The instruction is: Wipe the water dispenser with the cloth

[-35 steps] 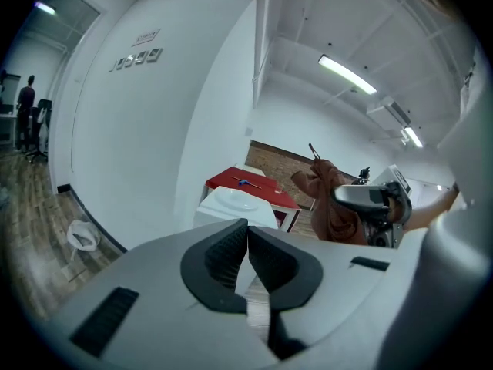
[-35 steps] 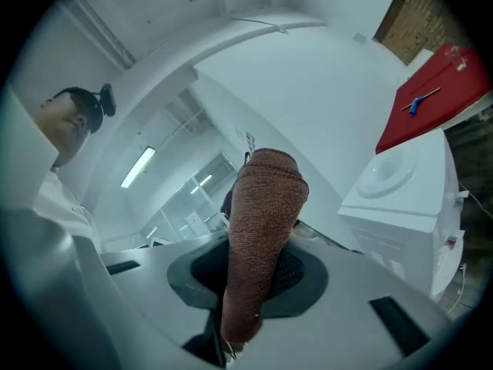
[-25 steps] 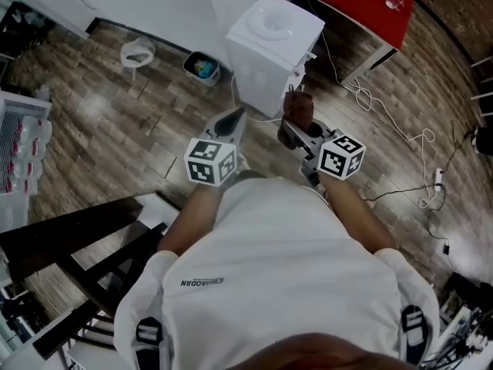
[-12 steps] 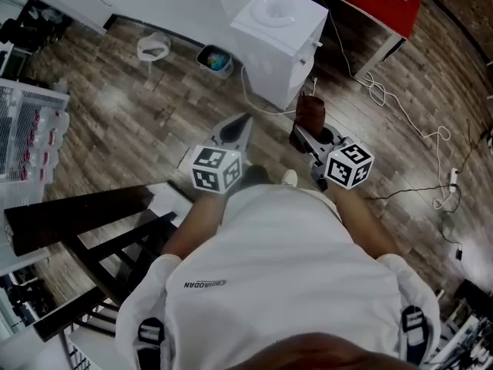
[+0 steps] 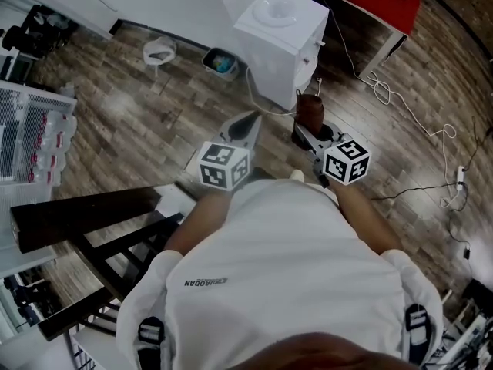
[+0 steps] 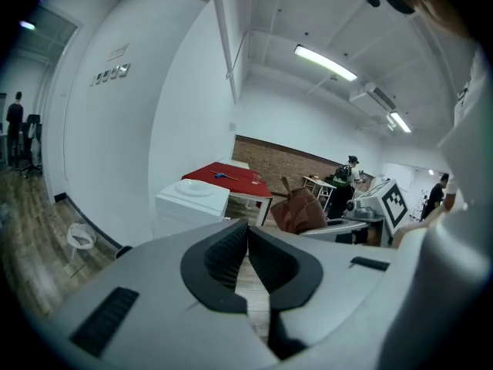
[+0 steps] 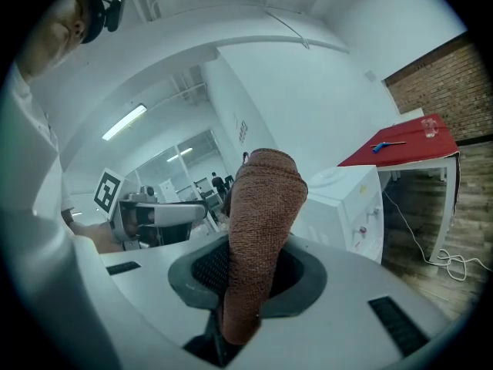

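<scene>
We find one line of print (image 5: 202,282), dark, on the person's white shirt (image 5: 293,260) (upside down in the head view); we cannot read its letters reliably. The small wall plaques (image 6: 108,73) are likewise illegible.

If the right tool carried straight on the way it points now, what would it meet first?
Probably the water dispenser: in the head view the right tool, shut on the cloth, aims at its front. In the right gripper view the dispenser sits slightly right of that line, so a near miss is possible.
</scene>
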